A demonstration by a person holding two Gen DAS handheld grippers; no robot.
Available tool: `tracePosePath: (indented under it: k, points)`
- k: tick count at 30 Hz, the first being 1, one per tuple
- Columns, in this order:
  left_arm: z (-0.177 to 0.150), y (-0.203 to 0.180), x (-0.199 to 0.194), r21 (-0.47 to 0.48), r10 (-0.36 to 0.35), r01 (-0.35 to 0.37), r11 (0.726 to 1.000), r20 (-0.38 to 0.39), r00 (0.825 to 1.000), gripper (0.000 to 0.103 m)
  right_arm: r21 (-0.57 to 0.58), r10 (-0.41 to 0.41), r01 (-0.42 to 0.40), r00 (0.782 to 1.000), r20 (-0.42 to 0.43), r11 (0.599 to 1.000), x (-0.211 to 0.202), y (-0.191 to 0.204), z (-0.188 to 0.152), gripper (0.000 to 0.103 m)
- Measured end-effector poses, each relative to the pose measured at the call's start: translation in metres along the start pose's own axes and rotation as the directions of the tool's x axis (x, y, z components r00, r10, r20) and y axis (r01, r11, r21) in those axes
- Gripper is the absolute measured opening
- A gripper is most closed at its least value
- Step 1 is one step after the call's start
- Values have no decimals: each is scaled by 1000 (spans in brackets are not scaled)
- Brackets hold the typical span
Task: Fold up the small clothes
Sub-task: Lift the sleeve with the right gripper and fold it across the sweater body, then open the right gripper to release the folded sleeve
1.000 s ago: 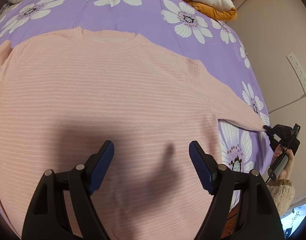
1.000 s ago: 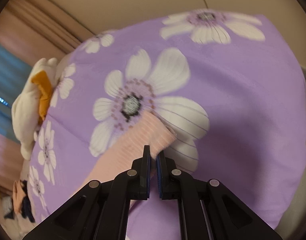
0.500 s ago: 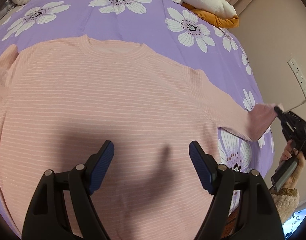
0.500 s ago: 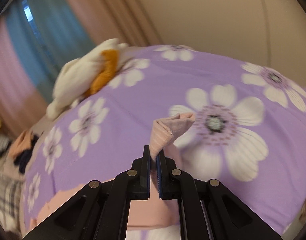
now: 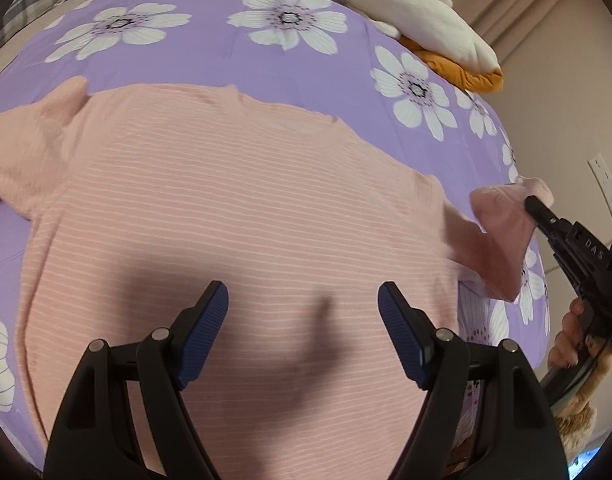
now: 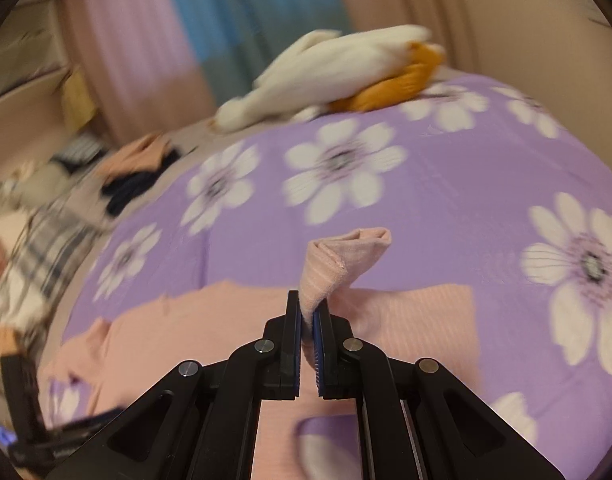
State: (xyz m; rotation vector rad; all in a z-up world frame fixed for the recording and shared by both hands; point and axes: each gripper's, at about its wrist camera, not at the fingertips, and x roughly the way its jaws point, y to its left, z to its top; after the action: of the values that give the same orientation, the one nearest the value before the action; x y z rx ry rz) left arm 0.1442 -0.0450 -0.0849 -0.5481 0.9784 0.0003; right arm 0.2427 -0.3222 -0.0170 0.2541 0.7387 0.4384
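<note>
A pink sweater [image 5: 226,216] with thin white stripes lies flat on the purple bed cover [image 5: 210,52] printed with white flowers. Its neckline is at the far side and its hem toward the near edge, so the long axis of the body runs near to far. The left sleeve [image 5: 30,152] is spread out to the left.

The left claw [image 5: 302,312] hangs over the lower middle of the body, its 2 blue-padded fingers wide apart with nothing between them — only its shadow falls on the cloth.

At the right, the right sleeve [image 5: 494,236] is lifted off the cover and bends back toward the body. The right claw [image 6: 306,316] is clamped tight on the cuff [image 6: 342,264], which sticks up rolled beyond the fingertips — pointing far and slightly right. A person's hand [image 5: 566,336] holds that claw's handle. A white and orange plush toy [image 5: 422,16] lies at the far right of the bed.
</note>
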Motion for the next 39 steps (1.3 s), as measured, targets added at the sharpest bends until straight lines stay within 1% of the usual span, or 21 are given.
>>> tracePosePath:
  k: [1, 4, 7, 11, 17, 21, 23, 24, 26, 28, 29, 30, 31, 34, 35, 36, 38, 39]
  points:
    - [0, 3, -1, -6, 4, -4, 1000, 3, 1000, 77, -27, 27, -27, 999, -27, 999, 8, 12, -3, 7]
    - [0, 10, -6, -21, 19, -18, 1000, 12, 1000, 77, -83, 65, -72, 994, -83, 994, 23, 36, -11, 7]
    - [0, 18, -10, -38, 29, -29, 999, 21, 999, 77, -156, 70, -92, 987, -143, 984, 41, 61, -22, 7]
    - [-1, 28, -14, -61, 37, -35, 998, 24, 999, 77, -201, 66, -110, 975, -214, 973, 58, 80, -35, 7]
    - [-3, 36, -15, -78, 45, -42, 996, 24, 999, 77, -199, 97, -166, 943, -318, 966, 77, 92, -53, 7]
    - [-3, 37, -14, -79, 47, -45, 996, 19, 999, 77, -162, 104, -183, 909, -403, 970, 96, 91, -65, 7]
    - [-3, 38, -12, -79, 47, -46, 996, 15, 999, 77, -143, 109, -186, 898, -427, 972, 101, 88, -67, 7]
    - [-3, 38, -11, -79, 48, -47, 996, 11, 999, 77, -126, 122, -195, 889, -440, 973, 102, 86, -68, 9]
    - [-3, 37, -9, -75, 46, -46, 996, 6, 999, 77, -78, 165, -223, 876, -454, 972, 99, 81, -65, 17]
    - [-2, 35, -7, -72, 41, -41, 997, 2, 999, 77, -41, 216, -261, 868, -447, 964, 91, 77, -61, 40]
    - [-1, 33, -7, -70, 37, -37, 997, 0, 999, 77, -31, 232, -272, 870, -434, 962, 87, 76, -59, 45]
    - [1, 31, -6, -67, 29, -29, 997, -1, 1000, 77, -20, 250, -283, 879, -406, 959, 77, 72, -54, 50]
    - [3, 29, -6, -65, 22, -22, 998, 0, 1000, 77, -15, 259, -287, 885, -386, 958, 71, 68, -50, 53]
    - [10, 16, -2, -38, -2, 2, 999, 2, 1000, 78, 12, 273, -286, 903, -332, 958, 55, 53, -39, 54]
    - [13, 10, 0, -19, -7, 7, 1000, 4, 1000, 78, 25, 269, -275, 912, -309, 961, 50, 46, -35, 54]
    - [17, 4, 4, 2, -9, 9, 1000, 7, 1000, 78, 39, 253, -253, 925, -283, 967, 44, 36, -32, 54]
    - [24, -8, 15, 35, -3, 3, 999, -6, 1000, 78, 64, 222, -213, 942, -252, 975, 41, 22, -25, 55]
    - [27, -13, 23, 43, -21, 22, 999, -20, 1000, 77, 87, 206, -191, 950, -236, 978, 39, 11, -23, 55]
